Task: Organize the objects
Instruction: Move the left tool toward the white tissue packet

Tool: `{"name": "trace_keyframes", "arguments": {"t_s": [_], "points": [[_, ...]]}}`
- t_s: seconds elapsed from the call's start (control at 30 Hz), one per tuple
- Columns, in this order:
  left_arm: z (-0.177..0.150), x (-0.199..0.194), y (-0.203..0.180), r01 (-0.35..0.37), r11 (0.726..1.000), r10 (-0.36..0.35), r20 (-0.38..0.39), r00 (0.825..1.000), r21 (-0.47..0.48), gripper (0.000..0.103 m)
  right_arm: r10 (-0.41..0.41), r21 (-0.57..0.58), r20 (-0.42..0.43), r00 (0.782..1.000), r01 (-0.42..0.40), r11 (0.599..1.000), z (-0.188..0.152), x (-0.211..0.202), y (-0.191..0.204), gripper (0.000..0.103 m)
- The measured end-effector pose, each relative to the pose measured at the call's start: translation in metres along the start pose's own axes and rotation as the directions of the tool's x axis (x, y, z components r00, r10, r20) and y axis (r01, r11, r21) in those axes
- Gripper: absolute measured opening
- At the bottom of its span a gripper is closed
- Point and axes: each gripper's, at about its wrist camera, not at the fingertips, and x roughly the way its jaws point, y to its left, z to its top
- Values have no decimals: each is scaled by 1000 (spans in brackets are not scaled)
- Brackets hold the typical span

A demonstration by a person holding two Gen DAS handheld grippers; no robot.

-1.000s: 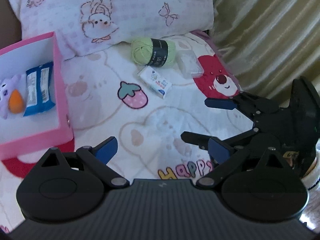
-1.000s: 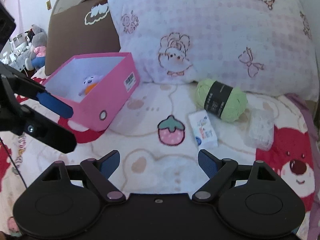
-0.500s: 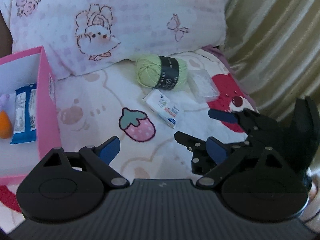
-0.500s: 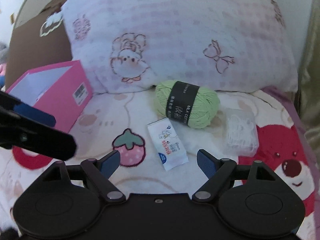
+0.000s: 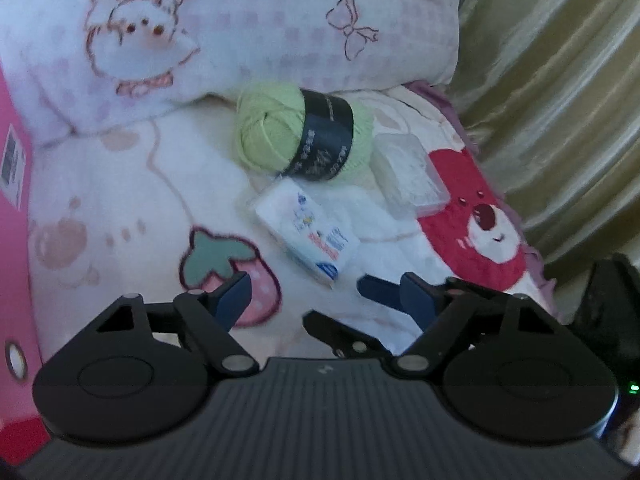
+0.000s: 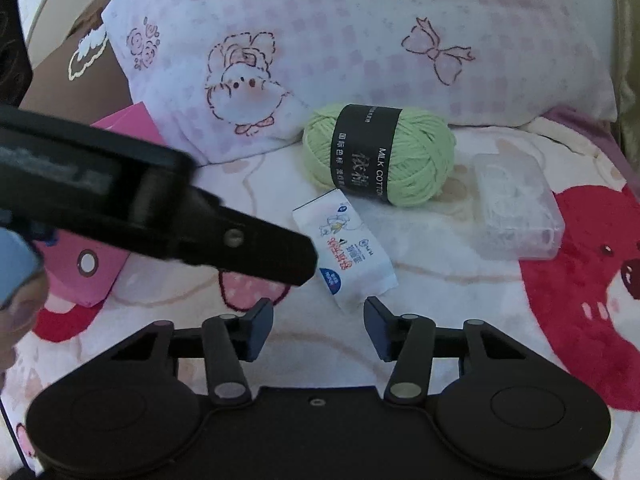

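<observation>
A white tissue packet lies on the printed blanket, just ahead of both grippers. Behind it rests a green yarn ball with a black label, and to its right a clear plastic box. My left gripper hangs low over the blanket, jaws closing, nothing between them. My right gripper is just short of the packet's near end, jaws closing on empty air. One black finger of the left gripper crosses the right wrist view, its tip near the packet.
A pink box stands at the left, its inside hidden. A large pink-checked pillow backs the items. A gold curtain hangs along the bed's right edge.
Both grippers dropped and moved in toward the packet and yarn. Both pairs of jaws narrowed, the right more. The pink box slid to the left edge of both views.
</observation>
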Motion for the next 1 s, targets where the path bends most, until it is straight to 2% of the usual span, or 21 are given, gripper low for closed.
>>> {"name": "trace_keyframes", "arguments": {"t_s": [0.07,0.13,0.23,0.33,0.4,0.57,0.63,0.77,1.0], "points": [[6,7,0,-19,1000,19,1,1000,23,80,1,12,-15,1000,-1,1000,-1,5,-3,55],[16,17,2,-18,999,18,-2,1000,44,78,9,23,-22,1000,-8,1000,-1,9,-7,47],[31,23,1,-48,994,45,32,998,93,77,16,43,-9,1000,-16,999,0,12,-12,46],[42,31,4,-99,986,98,18,995,132,77,18,45,8,1000,-18,999,1,13,-11,46],[47,36,6,-105,985,104,18,994,136,74,19,47,8,1000,-20,999,1,14,-12,46],[50,57,19,-88,995,86,41,995,48,64,32,74,8,999,-32,997,3,18,-16,47],[49,62,23,-69,997,68,24,997,17,59,30,76,5,1000,-30,997,5,19,-17,46],[38,67,20,-51,998,51,-1,999,38,51,37,89,14,999,-38,995,8,16,-20,46],[33,62,15,-63,998,62,-34,997,-2,51,21,108,6,1000,-21,994,6,19,-21,47]]}}
